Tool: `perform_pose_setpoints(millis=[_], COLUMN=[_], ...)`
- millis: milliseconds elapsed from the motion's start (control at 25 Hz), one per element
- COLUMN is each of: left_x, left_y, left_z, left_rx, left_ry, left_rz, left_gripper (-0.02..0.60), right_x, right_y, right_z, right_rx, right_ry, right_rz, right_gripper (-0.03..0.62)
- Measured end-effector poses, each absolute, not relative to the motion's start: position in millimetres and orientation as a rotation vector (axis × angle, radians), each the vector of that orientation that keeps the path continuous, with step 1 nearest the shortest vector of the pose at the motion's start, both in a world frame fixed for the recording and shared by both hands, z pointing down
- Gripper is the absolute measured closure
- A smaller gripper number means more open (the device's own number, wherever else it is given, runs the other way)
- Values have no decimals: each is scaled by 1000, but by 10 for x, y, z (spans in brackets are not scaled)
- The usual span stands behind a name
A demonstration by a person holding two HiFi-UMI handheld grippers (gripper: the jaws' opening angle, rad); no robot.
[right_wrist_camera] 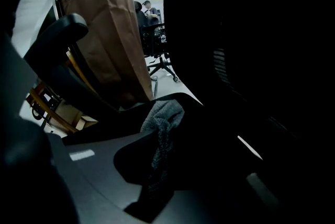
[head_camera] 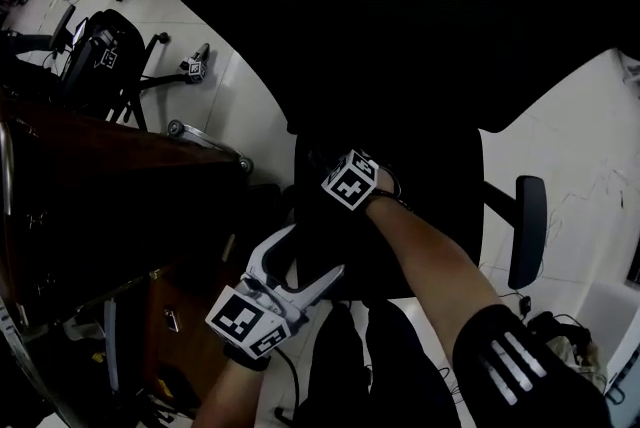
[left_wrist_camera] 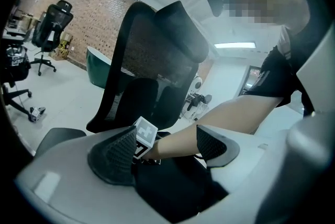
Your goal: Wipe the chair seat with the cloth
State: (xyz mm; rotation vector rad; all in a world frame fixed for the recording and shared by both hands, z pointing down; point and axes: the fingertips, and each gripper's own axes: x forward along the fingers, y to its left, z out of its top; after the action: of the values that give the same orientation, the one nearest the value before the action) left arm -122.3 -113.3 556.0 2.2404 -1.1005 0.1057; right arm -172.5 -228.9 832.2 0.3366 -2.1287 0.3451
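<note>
The jaws of the right gripper pinch the grey cloth at the chair seat in the frame centre, while the left gripper at lower left is spread and empty, so wiping seems only begun.

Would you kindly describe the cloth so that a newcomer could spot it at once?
Find the big black office chair in the middle; the right gripper reaches over it. The cloth is bunched in that gripper's jaws, the only grey, fuzzy thing against the black.

3 chairs, 1 cloth, 2 grippers (l+r)
</note>
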Motion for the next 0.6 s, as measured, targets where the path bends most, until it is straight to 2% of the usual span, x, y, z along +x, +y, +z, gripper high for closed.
perform_pose_setpoints(millis=[200, 600], left_x=[-1011, -172], left_y=[-1208, -1280], left_z=[5592, 5628], left_rx=[2245, 2300], left_ry=[-1065, -880], left_rz=[102, 115], left_gripper=[195, 195], right_x=[-1180, 654], right_y=[-2313, -2453], right_z=[8434, 8497], right_rx=[327, 538], right_ry=[-2081, -1874], right_rz=[304, 333], right_gripper=[545, 545])
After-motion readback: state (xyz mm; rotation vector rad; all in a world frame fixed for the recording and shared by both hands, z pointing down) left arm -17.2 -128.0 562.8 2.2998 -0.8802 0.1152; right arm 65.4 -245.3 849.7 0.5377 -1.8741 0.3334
